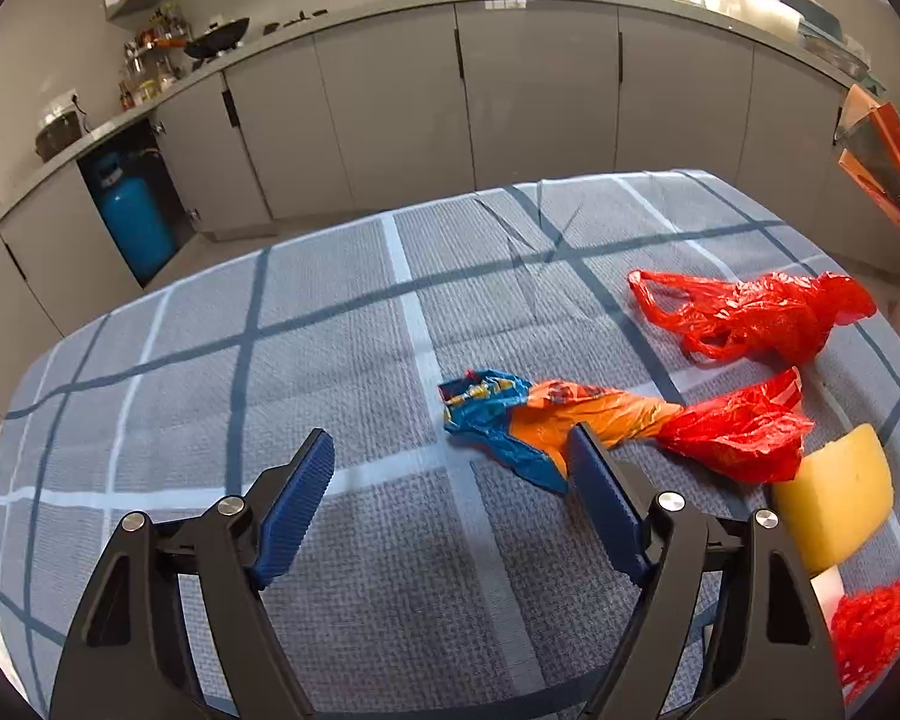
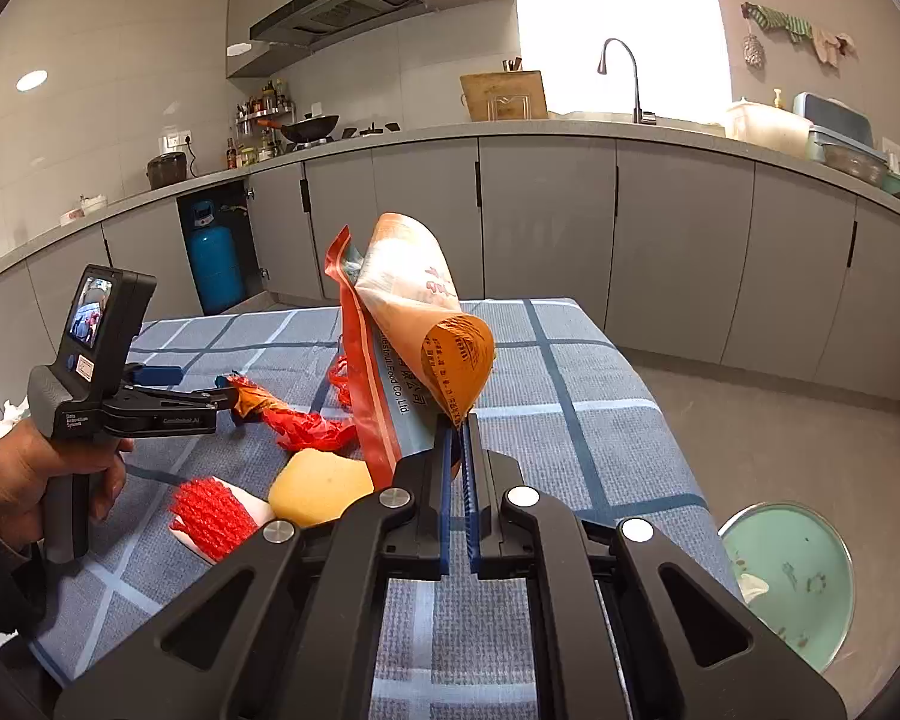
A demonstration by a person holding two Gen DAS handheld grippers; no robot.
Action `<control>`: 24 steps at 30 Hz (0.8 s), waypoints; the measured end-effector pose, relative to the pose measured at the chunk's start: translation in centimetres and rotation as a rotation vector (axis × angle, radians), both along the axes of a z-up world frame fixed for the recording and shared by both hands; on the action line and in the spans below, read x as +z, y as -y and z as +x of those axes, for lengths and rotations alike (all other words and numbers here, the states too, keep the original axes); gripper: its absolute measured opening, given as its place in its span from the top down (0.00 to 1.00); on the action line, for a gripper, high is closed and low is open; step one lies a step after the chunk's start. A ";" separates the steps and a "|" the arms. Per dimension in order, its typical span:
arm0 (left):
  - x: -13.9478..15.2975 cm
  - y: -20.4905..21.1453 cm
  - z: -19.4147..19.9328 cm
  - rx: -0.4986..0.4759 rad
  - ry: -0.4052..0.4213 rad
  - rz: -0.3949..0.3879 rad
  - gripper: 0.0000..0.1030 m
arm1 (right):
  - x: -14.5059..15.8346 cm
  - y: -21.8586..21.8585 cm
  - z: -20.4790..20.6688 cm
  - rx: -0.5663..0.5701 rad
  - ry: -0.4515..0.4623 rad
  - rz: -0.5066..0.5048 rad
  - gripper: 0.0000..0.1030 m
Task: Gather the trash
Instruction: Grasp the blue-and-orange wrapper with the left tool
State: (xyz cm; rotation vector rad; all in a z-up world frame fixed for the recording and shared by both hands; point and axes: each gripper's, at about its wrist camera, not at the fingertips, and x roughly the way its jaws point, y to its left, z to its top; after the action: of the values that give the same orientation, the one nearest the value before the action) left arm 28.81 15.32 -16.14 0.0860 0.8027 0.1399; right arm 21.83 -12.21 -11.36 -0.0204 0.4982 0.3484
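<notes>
1. Trash lies in two lots: one food pouch [image 2: 408, 324] is up off the table, pinched by its lower edge in the right tongs [image 2: 461, 438], and the rest sits on the checked cloth [image 1: 342, 312] that covers the table
2. Right tongs are pressed together on the pouch, so it stands upright and curls over at the top; my guess is that it is held high like this to carry it clear of the other litter toward the green bin [image 2: 792, 576] on the floor, just off the table's right edge
3. Left tongs [image 1: 450, 468] stand wide apart with nothing between the pads, low over the cloth; the right pad is just at the near edge of the blue-and-orange wrapper [image 1: 510, 420], which reads as lining up for the next pick
4. Beyond that wrapper, a crumpled red bag [image 1: 738, 432] lies touching its orange end, and a second red bag [image 1: 756, 312] with loop handles lies further back, apart from the first
5. Nearer the right edge of the left view sit a yellow sponge [image 1: 834, 498] and a piece of red mesh [image 1: 876, 630], close together; whether the sponge counts as trash I cannot tell
6. Thin, crinkled film like this probably wants a pinch on a raised fold, since flat parts may slip under the pads
7. A hand [image 2: 36, 480] grips the left tool's handle at the table's near-left side
</notes>
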 end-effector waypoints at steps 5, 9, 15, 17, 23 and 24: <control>2.0 1.5 -0.4 -0.081 0.097 0.092 0.20 | 0.0 0.2 0.5 -0.007 -0.004 -0.006 0.95; 2.4 3.5 0.4 -0.282 0.064 0.158 0.15 | -0.1 0.9 0.4 -0.027 -0.015 -0.005 0.95; 0.3 3.4 1.9 -0.416 -0.020 0.160 0.15 | -0.4 1.5 -0.4 -0.048 -0.029 -0.005 0.94; -0.5 3.2 2.2 -0.440 -0.059 0.135 0.15 | -0.7 1.5 -0.4 -0.046 -0.038 -0.006 0.94; -1.8 3.0 2.9 -0.455 -0.075 0.104 0.38 | -1.0 1.3 -0.4 -0.040 -0.044 -0.009 0.94; -1.8 3.0 2.9 -0.456 -0.079 0.094 0.47 | -1.0 1.3 -0.4 -0.043 -0.043 -0.007 0.94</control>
State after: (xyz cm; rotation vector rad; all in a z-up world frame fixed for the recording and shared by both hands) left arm 31.72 12.36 -17.90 0.3613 0.8359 -0.2585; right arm 21.41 -13.50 -12.32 -0.0092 0.5421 0.3057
